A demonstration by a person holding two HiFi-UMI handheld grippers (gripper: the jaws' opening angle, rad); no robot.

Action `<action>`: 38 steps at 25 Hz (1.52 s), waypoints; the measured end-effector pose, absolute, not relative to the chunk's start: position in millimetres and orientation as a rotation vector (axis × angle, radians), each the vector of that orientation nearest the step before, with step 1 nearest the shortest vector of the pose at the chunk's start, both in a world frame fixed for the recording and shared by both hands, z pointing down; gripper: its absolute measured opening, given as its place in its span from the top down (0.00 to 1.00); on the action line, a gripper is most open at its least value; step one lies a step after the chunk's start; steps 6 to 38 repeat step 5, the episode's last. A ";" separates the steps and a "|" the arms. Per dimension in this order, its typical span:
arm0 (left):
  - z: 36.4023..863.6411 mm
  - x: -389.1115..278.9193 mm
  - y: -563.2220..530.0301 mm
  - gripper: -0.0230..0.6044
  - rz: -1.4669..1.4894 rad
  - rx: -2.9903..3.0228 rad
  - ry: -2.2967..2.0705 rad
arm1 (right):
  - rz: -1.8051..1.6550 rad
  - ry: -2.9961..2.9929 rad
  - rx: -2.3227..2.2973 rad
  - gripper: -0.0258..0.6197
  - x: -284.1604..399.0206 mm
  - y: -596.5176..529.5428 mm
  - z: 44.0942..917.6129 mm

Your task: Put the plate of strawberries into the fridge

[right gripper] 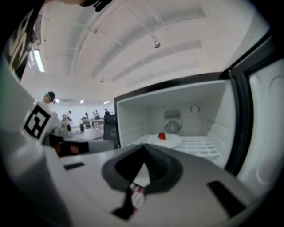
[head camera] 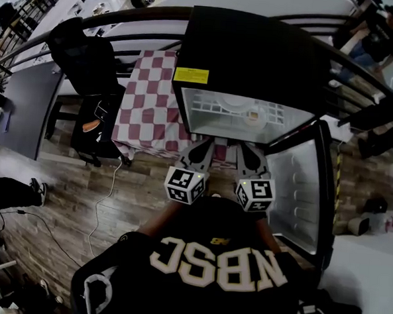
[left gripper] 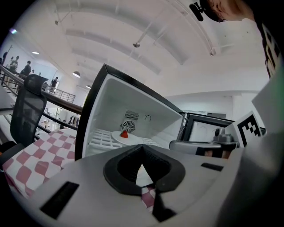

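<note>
A black mini fridge (head camera: 249, 50) stands on a table with its door (head camera: 297, 186) swung open to the right. Inside, a white plate (left gripper: 131, 138) with one red strawberry (left gripper: 124, 134) rests on the white wire shelf, in front of the rear fan. The right gripper view shows the same plate (right gripper: 166, 141) and strawberry (right gripper: 162, 136). My left gripper (head camera: 200, 150) and right gripper (head camera: 249, 156) hang side by side just outside the fridge opening, apart from the plate. Both are shut with nothing between their jaws, as seen close up on the left gripper (left gripper: 142, 170) and the right gripper (right gripper: 144, 168).
A red-and-white checked cloth (head camera: 150, 97) covers the table left of the fridge. A black office chair (head camera: 89, 67) stands further left on the wooden floor. A railing runs behind the fridge, and a person (head camera: 380, 35) stands at the far right.
</note>
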State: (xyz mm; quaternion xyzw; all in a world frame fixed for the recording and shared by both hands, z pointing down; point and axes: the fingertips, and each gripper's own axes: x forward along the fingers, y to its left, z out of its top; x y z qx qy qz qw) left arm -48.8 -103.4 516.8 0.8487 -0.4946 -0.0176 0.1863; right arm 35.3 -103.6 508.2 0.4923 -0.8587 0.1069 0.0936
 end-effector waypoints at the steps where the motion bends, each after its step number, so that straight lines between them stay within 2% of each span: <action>1: 517.5 -46.5 -105.4 0.94 -0.049 2.388 -1.392 | 0.324 -2.545 1.461 0.93 38.3 -105.8 509.1; 38: 516.4 -39.3 -113.8 0.94 -0.046 2.392 -1.401 | 0.323 -2.537 1.442 0.93 47.0 -113.7 510.5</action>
